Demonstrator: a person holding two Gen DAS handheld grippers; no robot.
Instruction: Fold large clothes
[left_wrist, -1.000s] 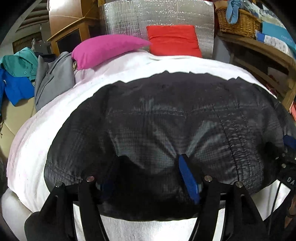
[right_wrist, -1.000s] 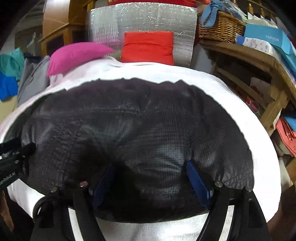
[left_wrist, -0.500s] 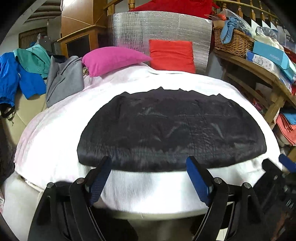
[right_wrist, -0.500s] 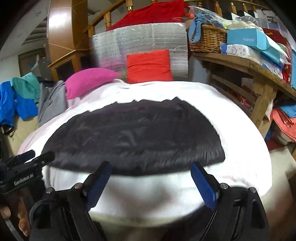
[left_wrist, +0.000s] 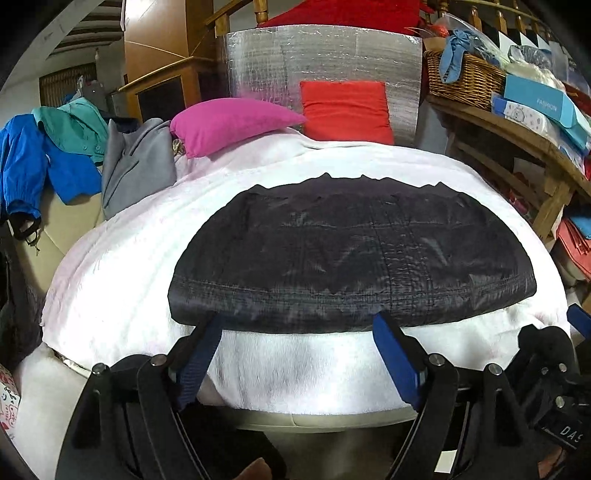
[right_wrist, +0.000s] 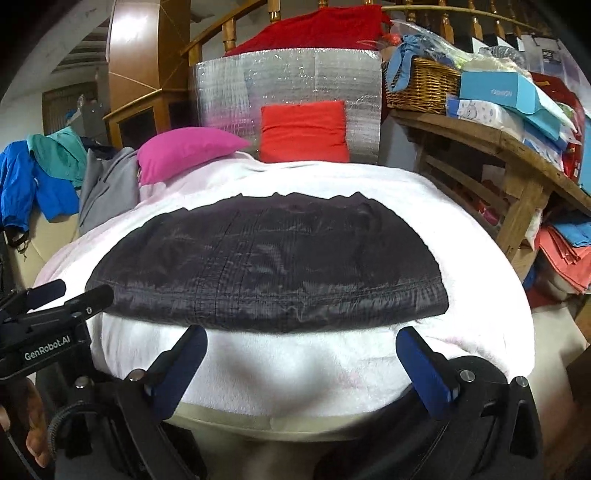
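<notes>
**Black garment lies folded on the bed, both grippers open and clear of it**

The black garment (left_wrist: 351, 258) lies flat as a wide, folded band across the middle of the bed's white blanket (left_wrist: 118, 280), its near hem running side to side and its far edge jagged. The fabric looks quilted or ripstop, though the fisheye blur makes that hard to settle.

The left gripper (left_wrist: 295, 354) sits at the near edge of the bed with its blue-padded fingers (left_wrist: 393, 360) spread wide; they have just been opening, and nothing is between them but white blanket. Their tips come just up to the garment's near hem in the left wrist view, without pinching it. The right gripper (right_wrist: 303, 363) is likewise spread wide, its jaws having just opened further, with only blanket between its fingers (right_wrist: 424, 369) and a strip of white between their tips and the hem.

In the right wrist view the left gripper's body shows at the left edge, with part of a hand (right_wrist: 35, 424) beneath it.

Beyond the garment a pink pillow (left_wrist: 232, 125) and a red cushion (left_wrist: 345, 110) rest at the head of the bed, the cushion against a silver foil panel (left_wrist: 321, 55). Blue, green and grey clothes (left_wrist: 74, 158) hang at the left; a wicker basket (left_wrist: 461, 81) stands on a wooden shelf at the right.
</notes>
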